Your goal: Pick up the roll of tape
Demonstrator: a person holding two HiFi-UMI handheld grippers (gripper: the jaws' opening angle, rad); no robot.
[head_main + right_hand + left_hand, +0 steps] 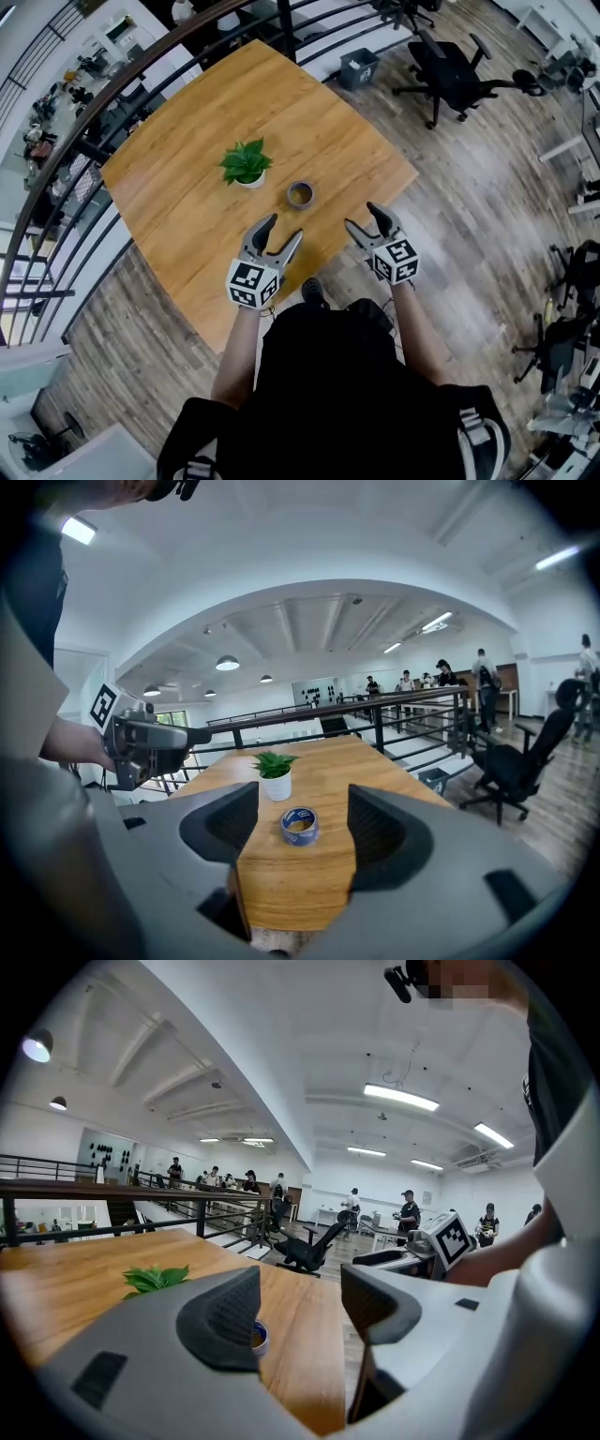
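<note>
The roll of tape (300, 194), blue-rimmed, lies flat on the wooden table (187, 178), just right of a small potted plant (246, 165). In the right gripper view the roll of tape (299, 825) lies ahead on the table, framed by the open jaws and clear of both. My right gripper (363, 222) hovers open over the table's near edge, below and right of the tape. My left gripper (278, 232) is open too, a little below and left of it. In the left gripper view the roll of tape (260, 1337) peeks out from behind the left finger.
The table stands beside a black railing (112, 84) on a mezzanine. Office chairs (450, 70) and a small bin (359, 67) stand on the plank floor past the table's far right edge. The other gripper (141, 747) shows at left in the right gripper view.
</note>
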